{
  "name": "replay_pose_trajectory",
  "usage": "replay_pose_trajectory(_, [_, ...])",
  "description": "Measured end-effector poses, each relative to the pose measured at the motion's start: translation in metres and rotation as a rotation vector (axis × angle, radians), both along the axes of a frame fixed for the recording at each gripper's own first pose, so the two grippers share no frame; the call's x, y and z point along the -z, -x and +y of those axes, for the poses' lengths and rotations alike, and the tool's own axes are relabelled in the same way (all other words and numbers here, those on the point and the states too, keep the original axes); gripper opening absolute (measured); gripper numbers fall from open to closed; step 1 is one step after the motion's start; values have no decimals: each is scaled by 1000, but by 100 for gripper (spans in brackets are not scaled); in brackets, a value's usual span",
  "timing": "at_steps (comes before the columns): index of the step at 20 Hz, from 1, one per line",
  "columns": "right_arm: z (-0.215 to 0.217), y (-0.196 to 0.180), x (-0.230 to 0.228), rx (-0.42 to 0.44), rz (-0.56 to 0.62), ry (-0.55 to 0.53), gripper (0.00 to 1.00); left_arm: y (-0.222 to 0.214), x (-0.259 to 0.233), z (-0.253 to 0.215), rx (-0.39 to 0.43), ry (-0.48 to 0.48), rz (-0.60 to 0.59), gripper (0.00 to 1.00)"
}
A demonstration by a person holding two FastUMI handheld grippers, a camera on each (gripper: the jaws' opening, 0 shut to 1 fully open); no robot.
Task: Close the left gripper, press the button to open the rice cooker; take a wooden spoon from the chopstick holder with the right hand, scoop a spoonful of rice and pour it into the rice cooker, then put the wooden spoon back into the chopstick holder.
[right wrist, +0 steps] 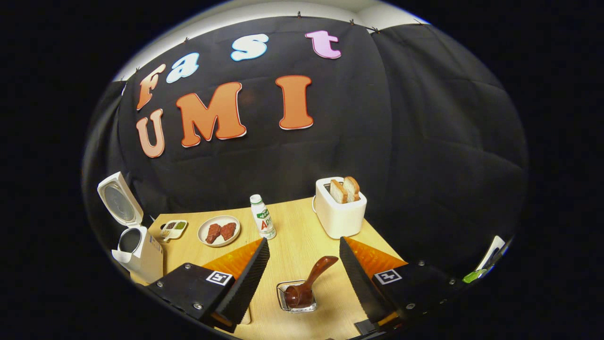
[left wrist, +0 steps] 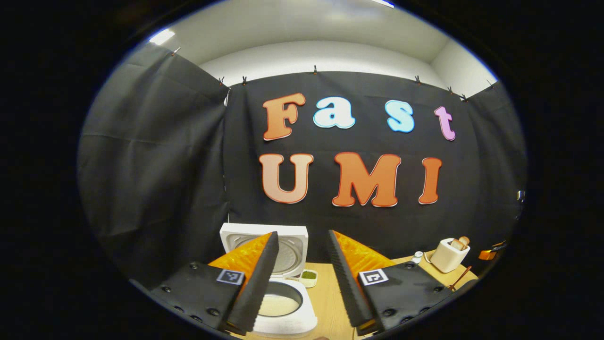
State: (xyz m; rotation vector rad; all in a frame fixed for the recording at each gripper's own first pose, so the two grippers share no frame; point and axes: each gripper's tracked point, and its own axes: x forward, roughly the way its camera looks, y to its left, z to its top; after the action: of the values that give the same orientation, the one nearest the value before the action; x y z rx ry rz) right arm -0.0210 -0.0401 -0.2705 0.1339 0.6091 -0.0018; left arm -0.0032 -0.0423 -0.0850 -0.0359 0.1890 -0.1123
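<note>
The white rice cooker (left wrist: 288, 326) stands just beneath my left gripper (left wrist: 302, 232), its lid (left wrist: 297, 236) raised upright and the inner pot (left wrist: 279, 302) showing something pale inside. The left gripper's fingers are spread apart and hold nothing. In the right gripper view the same cooker (right wrist: 141, 255) sits at the table's far left, lid up. A dark wooden spoon (right wrist: 309, 281) rests bowl-down in a small clear holder (right wrist: 283, 302), handle leaning up to the right. My right gripper (right wrist: 303, 239) hangs open just above it, a finger on each side, not touching.
On the wooden table (right wrist: 297, 222) stand a white toaster (right wrist: 339, 212) with bread slices, a small white bottle (right wrist: 263, 217), a plate of meat (right wrist: 218, 231) and a sauce dish (right wrist: 173, 229). Black cloth walls close the back and sides.
</note>
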Motion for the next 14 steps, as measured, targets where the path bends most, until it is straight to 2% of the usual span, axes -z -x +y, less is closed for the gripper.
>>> replay_pose_trajectory(4, [-5, 2, 47, -4, 106, -48, 94, 23, -16, -18, 22, 10, -48, 89])
replay_pose_trajectory(7, [-10, 0, 76, -15, 169, -89, 94, 36, -23, -37, 47, 21, -61, 90])
replay_pose_trajectory(10, [-13, -4, 100, -11, 228, -157, 94, 45, -21, -52, 40, -6, -61, 91])
replay_pose_trajectory(12, [-15, -8, 113, 6, 255, -244, 92, 51, -17, -64, 41, -21, -53, 90])
replay_pose_trajectory(14, [-18, -13, 118, 36, 260, -354, 84, 56, -13, -72, 41, -28, -38, 90])
